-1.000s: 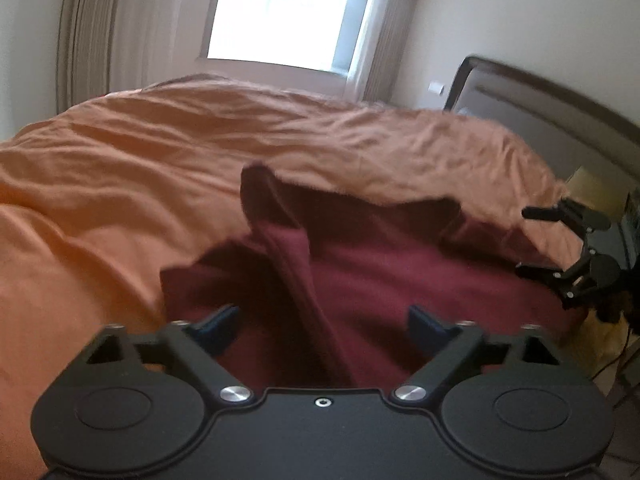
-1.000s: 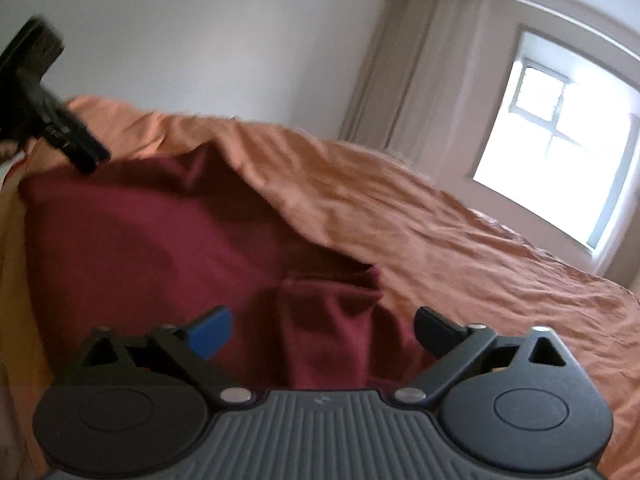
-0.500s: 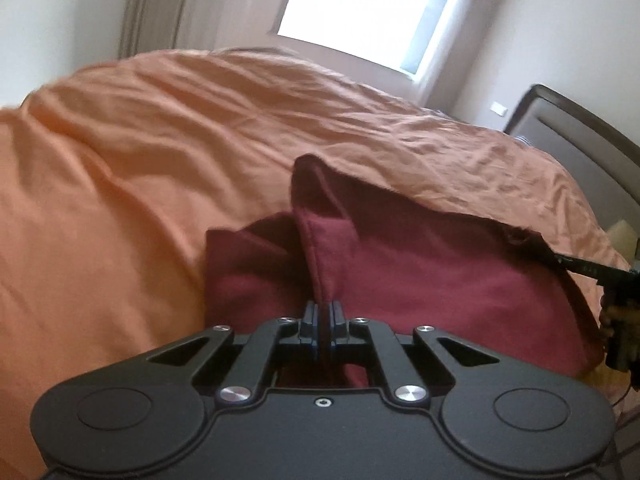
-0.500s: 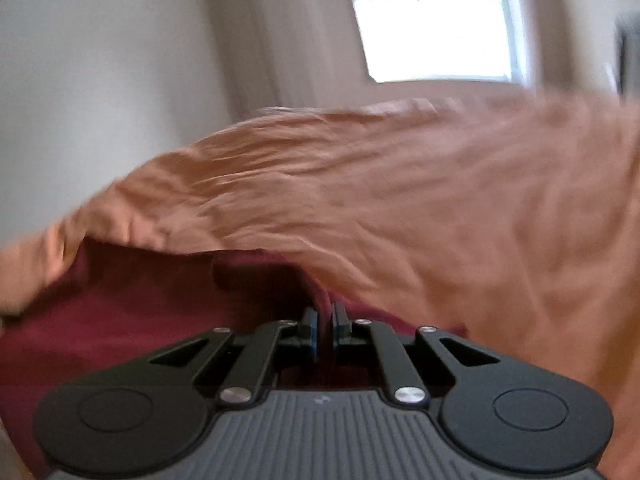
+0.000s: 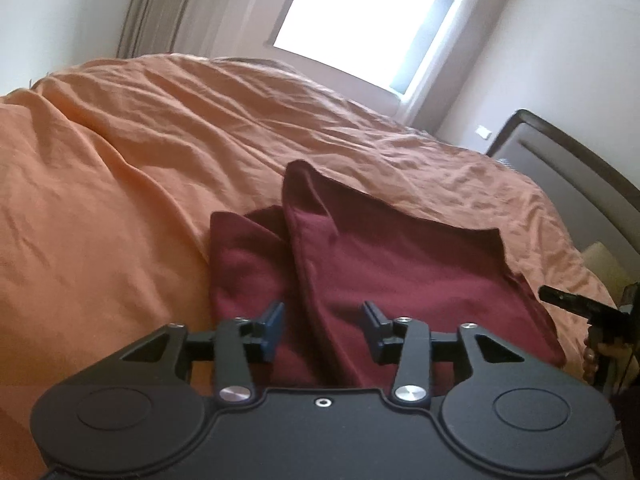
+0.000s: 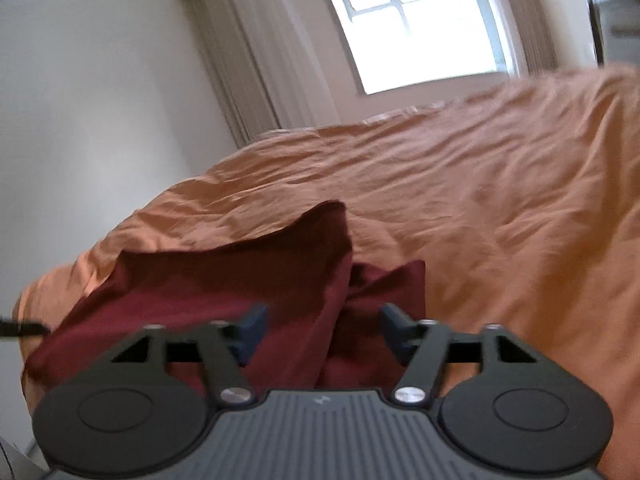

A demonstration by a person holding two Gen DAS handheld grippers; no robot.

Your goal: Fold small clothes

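A bedroom, with a wide bed under a crinkly orange cotton bedcover (image 5: pixel 120 184). Closest in, left gripper (image 5: pixel 323 330) with blue-tipped fingers (image 5: pixel 273 325) spread apart, holding nothing. Right gripper (image 6: pixel 322 330) just the same, fingers (image 6: pixel 251 330) spread apart and empty. Lying on the bedcover right in front of both, a small dark red soft cloth garment (image 5: pixel 400 272), part folded, with a raised ridge of cloth running between each pair of fingers and one corner poking up. Not yet flat or tidy, so more folding likely needed.

Could go wrong: floppy cloth, so the poking-up corner may flop over and undo the fold. Could also pinch the orange bedcover along with the garment, being right under it. Two grippers close together at the same garment, so a bump possible.

Farther back, a grey padded headboard (image 5: pixel 568 168) at one side. Farthest, pale long curtains (image 6: pixel 240 64) and a bright window (image 6: pixel 420 20). Nothing else on the bed in the way.
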